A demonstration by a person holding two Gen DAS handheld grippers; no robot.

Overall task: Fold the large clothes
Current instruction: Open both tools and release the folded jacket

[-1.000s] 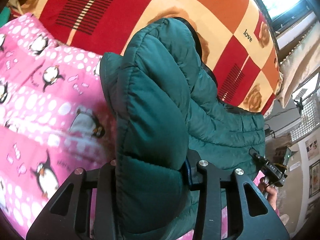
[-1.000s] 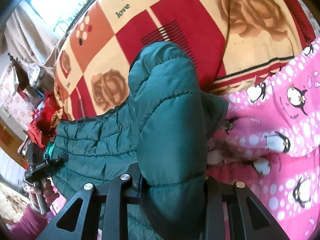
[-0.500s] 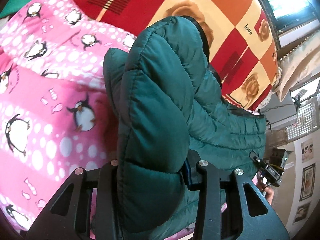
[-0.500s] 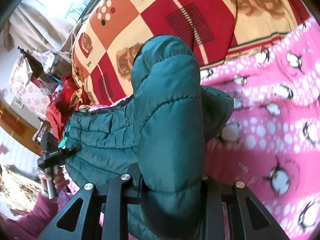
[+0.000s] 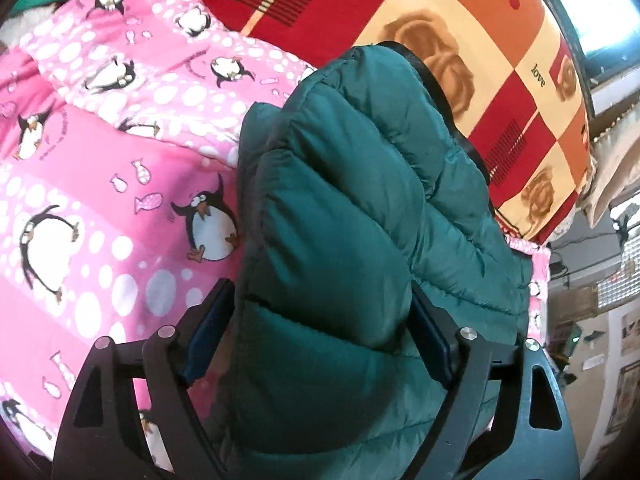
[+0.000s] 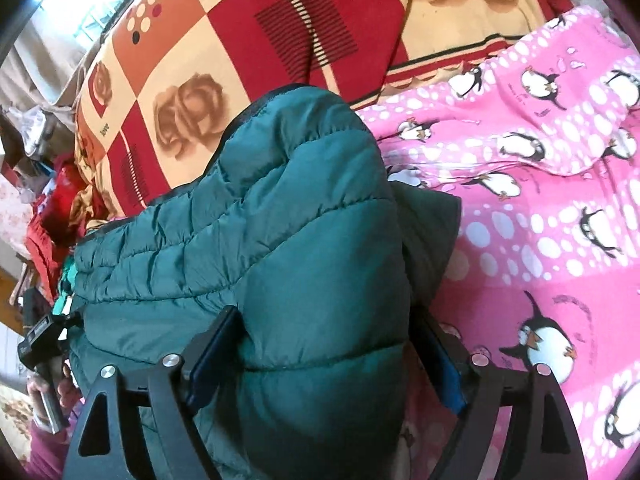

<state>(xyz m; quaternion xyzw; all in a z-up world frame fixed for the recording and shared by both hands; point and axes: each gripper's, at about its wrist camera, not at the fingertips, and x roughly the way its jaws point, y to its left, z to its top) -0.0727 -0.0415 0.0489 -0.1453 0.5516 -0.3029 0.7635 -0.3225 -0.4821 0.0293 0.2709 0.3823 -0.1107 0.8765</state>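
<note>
A dark green puffer jacket (image 5: pixel 352 184) lies bunched on a pink penguin blanket (image 5: pixel 100 200). Its padded fold stands up between the fingers of my left gripper (image 5: pixel 320 304). That gripper's jaws are opening, and a gap shows beside the left pad (image 5: pixel 208 336). The right wrist view shows the same jacket (image 6: pixel 304 216) rising between the fingers of my right gripper (image 6: pixel 324 328). These jaws are also opening, and the right pad (image 6: pixel 444 368) stands off the cloth. A hand (image 6: pixel 60 392) holds the left gripper's handle at the far left edge.
A red, orange and cream checked quilt (image 5: pixel 440 20) with roses covers the bed behind the jacket. The pink blanket (image 6: pixel 540 240) spreads to the right. Red clothes (image 6: pixel 52 200) are heaped at the bed's left end. A wall with pictures (image 5: pixel 628 400) stands at the right.
Both grippers, earlier shut on the jacket's fold, have spread their jaws wide. Both have dropped lower toward the bed, and the fold now sits loose between the fingers.
</note>
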